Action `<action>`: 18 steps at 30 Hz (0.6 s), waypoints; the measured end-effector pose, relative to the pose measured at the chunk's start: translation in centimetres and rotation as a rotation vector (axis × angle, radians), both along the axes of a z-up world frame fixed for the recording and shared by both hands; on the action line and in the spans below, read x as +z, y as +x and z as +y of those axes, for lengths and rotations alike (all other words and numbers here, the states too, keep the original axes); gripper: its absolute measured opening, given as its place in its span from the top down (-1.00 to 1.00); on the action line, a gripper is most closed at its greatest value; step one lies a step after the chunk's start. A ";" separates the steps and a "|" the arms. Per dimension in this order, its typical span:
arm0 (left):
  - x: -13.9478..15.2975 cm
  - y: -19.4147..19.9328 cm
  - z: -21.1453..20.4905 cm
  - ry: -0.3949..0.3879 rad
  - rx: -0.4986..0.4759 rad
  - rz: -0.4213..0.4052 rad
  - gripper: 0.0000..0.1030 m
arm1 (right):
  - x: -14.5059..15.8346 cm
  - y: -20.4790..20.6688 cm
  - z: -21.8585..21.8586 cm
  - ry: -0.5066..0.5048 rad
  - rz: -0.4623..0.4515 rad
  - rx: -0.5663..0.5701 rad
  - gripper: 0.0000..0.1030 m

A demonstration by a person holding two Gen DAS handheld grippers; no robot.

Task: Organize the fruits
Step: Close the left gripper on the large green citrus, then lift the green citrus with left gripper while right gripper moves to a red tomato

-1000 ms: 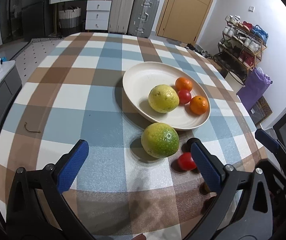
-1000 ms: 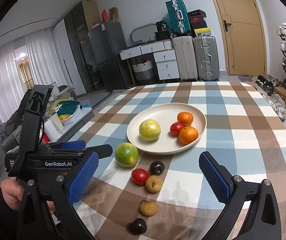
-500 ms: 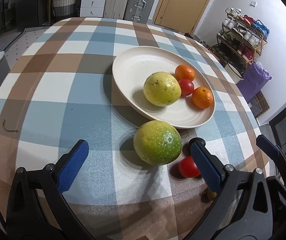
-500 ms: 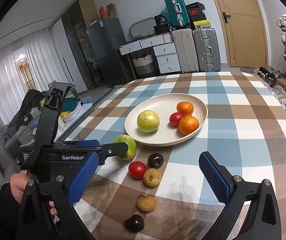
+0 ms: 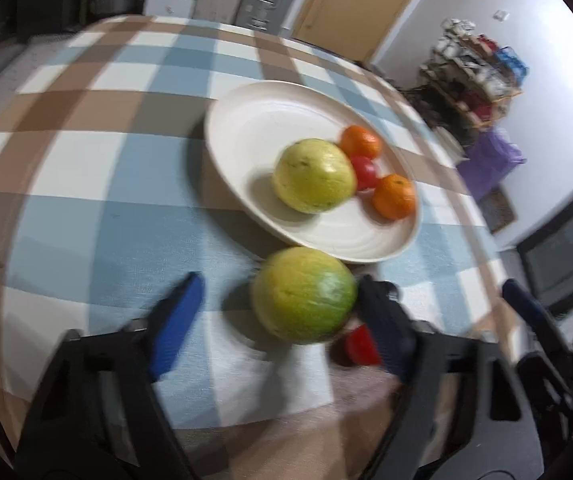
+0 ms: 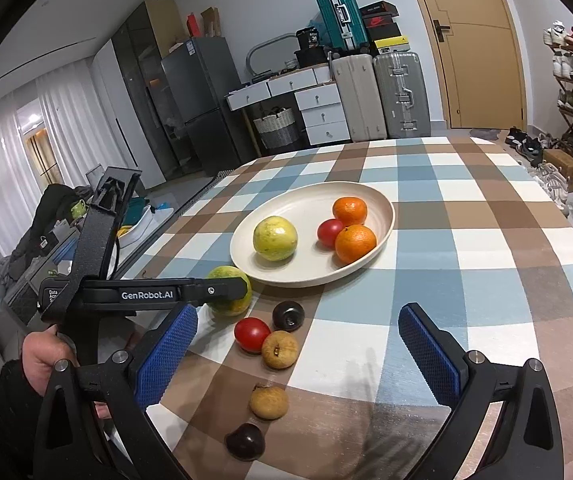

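Compared with a second ago, the left hand-held gripper (image 5: 274, 320) sits lower and nearer the green-yellow fruit (image 5: 304, 294); its jaws have just been closing and now bracket it, contact unclear. The fruit rests on the bench (image 5: 86, 168), just before the plate (image 5: 246, 120). Right hand-held gripper (image 6: 296, 344) hangs open, empty.

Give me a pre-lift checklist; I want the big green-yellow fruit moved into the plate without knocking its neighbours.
1. Green-yellow round fruit between the left gripper jaws: ok; the jaws have just been closing.
2. Both pads pressing the fruit: not ok; a gap shows beside the left pad.
3. Small red fruit clear of the other jaw: cannot tell; it is blurred and right beside it.
4. Free space in the cream round plate: ok.
5. Right gripper out of the way: ok; open, holding nothing.
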State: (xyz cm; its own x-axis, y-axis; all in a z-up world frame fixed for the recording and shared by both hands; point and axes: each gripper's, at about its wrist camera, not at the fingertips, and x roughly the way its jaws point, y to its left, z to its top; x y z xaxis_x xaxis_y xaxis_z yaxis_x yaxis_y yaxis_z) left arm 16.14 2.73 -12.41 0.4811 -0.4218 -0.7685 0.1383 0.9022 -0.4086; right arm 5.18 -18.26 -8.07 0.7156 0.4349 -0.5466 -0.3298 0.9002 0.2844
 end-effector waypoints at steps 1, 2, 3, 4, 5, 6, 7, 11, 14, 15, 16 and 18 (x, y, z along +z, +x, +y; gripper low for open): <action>-0.1 -0.1 -0.1 -0.022 -0.016 0.011 -0.04 | 0.0 0.0 -0.1 0.002 0.000 -0.002 -0.99; -0.1 0.0 -0.2 -0.036 -0.029 0.015 0.05 | 0.0 -0.1 -0.1 0.002 0.001 -0.002 -0.99; -0.1 -0.1 -0.3 -0.032 -0.034 0.008 0.05 | 0.0 -0.1 -0.1 0.001 0.000 -0.003 -0.99; -0.1 -0.1 -0.3 -0.037 -0.040 0.006 0.06 | 0.0 -0.1 -0.1 0.000 0.000 -0.003 -0.99; -0.2 -0.2 -0.2 -0.050 -0.041 0.008 0.06 | 0.0 -0.1 -0.1 0.001 0.000 -0.003 -0.99; -0.3 -0.3 0.0 -0.065 -0.038 0.012 0.06 | 0.1 -0.2 -0.2 0.001 0.000 -0.003 -0.99; -0.3 -0.3 0.1 -0.065 -0.037 0.011 0.06 | 0.0 -0.1 -0.1 0.002 0.000 -0.002 -0.99; 0.0 -1.1 0.5 -0.066 -0.033 0.002 0.06 | 0.2 -0.2 -0.4 0.004 0.000 -0.007 -0.99; 0.4 -1.6 0.8 -0.064 -0.031 -0.008 0.06 | 0.1 -0.1 -0.5 0.012 0.008 -0.008 -0.99; 0.5 -1.8 1.0 -0.065 -0.030 -0.010 0.06 | 0.1 0.0 -0.5 0.012 0.009 -0.008 -0.99; 0.6 -1.9 1.1 -0.067 -0.029 -0.011 0.06 | 0.1 0.0 -0.5 0.011 0.011 -0.007 -0.99; 0.6 -2.1 1.4 -0.070 -0.024 -0.008 0.06 | 0.1 0.0 -0.4 0.007 0.014 -0.001 -0.99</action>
